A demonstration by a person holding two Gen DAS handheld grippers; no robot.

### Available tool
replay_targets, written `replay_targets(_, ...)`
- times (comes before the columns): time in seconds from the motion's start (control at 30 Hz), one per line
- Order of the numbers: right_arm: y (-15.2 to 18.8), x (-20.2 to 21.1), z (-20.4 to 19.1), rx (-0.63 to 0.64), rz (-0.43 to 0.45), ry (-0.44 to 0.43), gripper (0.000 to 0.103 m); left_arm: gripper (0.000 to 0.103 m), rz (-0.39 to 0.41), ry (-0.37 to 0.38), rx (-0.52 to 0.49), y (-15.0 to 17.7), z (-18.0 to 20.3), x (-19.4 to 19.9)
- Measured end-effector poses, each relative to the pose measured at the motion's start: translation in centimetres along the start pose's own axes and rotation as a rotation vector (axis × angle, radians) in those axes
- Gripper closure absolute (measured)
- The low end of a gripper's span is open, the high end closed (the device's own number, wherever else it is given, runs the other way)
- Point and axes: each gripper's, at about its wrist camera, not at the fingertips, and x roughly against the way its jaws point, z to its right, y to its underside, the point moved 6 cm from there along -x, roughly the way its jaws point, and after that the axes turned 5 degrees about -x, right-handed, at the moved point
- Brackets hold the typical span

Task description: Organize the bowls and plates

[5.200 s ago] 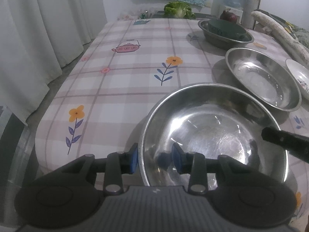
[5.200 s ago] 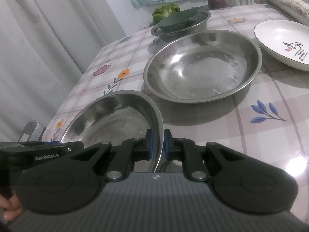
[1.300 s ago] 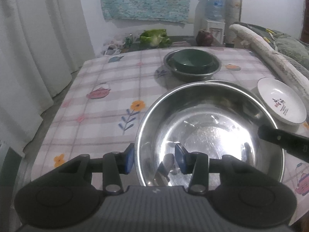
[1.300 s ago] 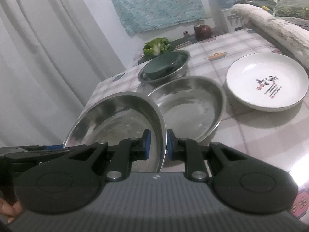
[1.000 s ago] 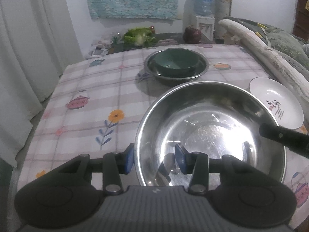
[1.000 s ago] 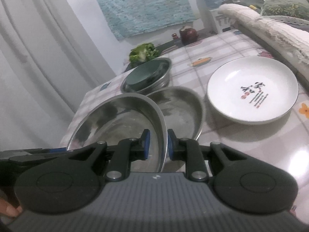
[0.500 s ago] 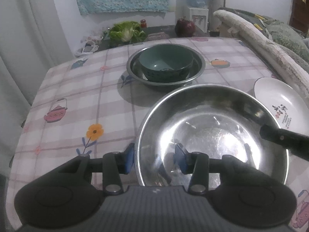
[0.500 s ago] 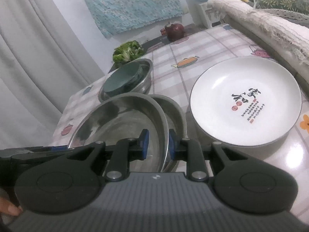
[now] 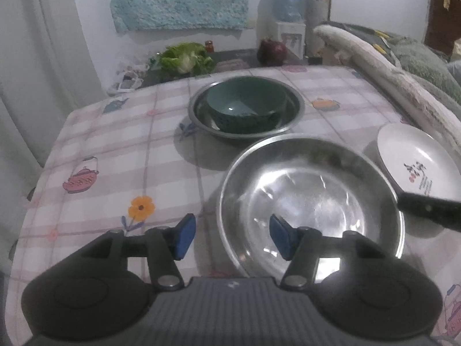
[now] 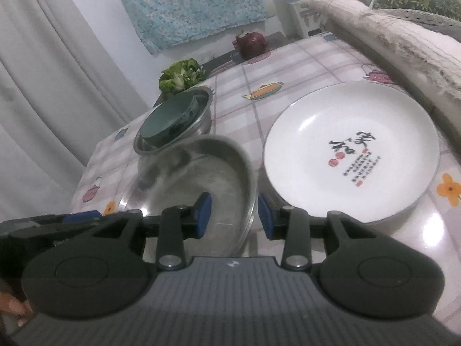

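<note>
A large steel bowl (image 9: pixel 311 201) lies on the tablecloth between a green bowl (image 9: pixel 245 106) and a white plate (image 9: pixel 417 164). It is blurred, and the steel basin under it is hidden. My left gripper (image 9: pixel 233 239) straddles the bowl's near left rim. Its jaws are opening, and the blue pads (image 9: pixel 184 238) stand clear of the metal. In the right wrist view, my right gripper (image 10: pixel 233 214) straddles the steel bowl's (image 10: pixel 196 178) right rim. Its jaws are also opening, with neither pad touching. The right gripper's black finger (image 9: pixel 429 210) shows at the bowl's right edge.
The green bowl sits inside a smaller steel basin (image 9: pixel 296 106) farther back. The white plate (image 10: pixel 351 150) with its printed motif lies right of the steel bowl. A rolled blanket (image 10: pixel 389 28) borders the table's right side. A cabbage (image 9: pixel 184 57) lies beyond the far edge, and curtains hang at the left.
Both grippers carried the steel bowl forward over the second steel basin and lowered it there. Their jaws, shut on the rim before, have now spread apart and let it go.
</note>
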Motion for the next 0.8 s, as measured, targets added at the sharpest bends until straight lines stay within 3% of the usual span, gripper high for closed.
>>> replay_targets(0.4, 1.5, -1.3, 0.0, -0.024, -0.054, -0.010, 0.068, 0.048, -0.068, 0.030, 0.001, 1.0, -0.2, -3.6)
replay_targets(0.5, 1.5, -1.6, -0.4, -0.006, -0.057, 0.010, 0.069, 0.057, -0.080, 0.038, -0.008, 1.4, -0.2, -4.0)
replay_targets(0.8, 2.2, -1.8, -1.9, 0.044, -0.098, -0.012, 0.068, 0.053, -0.092, 0.007, 0.026, 2.3, -2.5, -3.7)
